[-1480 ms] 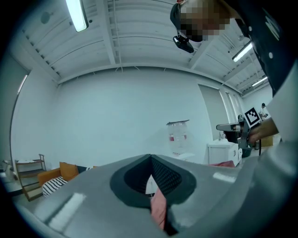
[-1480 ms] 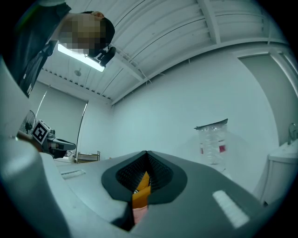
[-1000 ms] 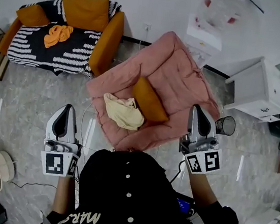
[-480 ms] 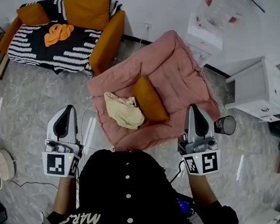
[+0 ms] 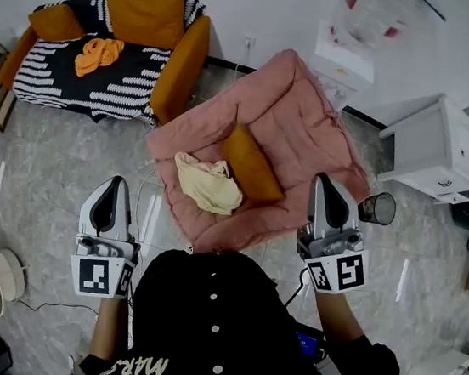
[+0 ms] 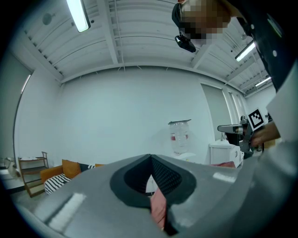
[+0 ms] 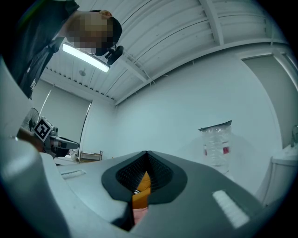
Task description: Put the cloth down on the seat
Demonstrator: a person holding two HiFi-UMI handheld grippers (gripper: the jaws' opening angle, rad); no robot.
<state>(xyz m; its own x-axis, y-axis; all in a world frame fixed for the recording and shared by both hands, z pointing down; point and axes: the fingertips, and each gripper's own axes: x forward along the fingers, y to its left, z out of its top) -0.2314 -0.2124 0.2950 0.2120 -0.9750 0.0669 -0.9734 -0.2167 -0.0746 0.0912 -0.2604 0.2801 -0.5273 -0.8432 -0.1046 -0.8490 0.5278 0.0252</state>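
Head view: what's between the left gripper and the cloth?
Marble floor, then the pink seat's front edge, seen in the head view. The cloth lies on that seat; the left gripper stops short of it.

The left gripper [image 5: 114, 185] is held at the person's left side, pointing forward and away from the body. Its jaws are closed tip to tip, with nothing between them. The right gripper [image 5: 329, 185] is held at the right side, slightly further forward, jaws likewise closed and empty. The left marker cube [image 5: 101, 276] and right marker cube [image 5: 336, 270] face upward. The left forearm [image 5: 108, 329] and right forearm [image 5: 344, 319] extend forward from the torso.
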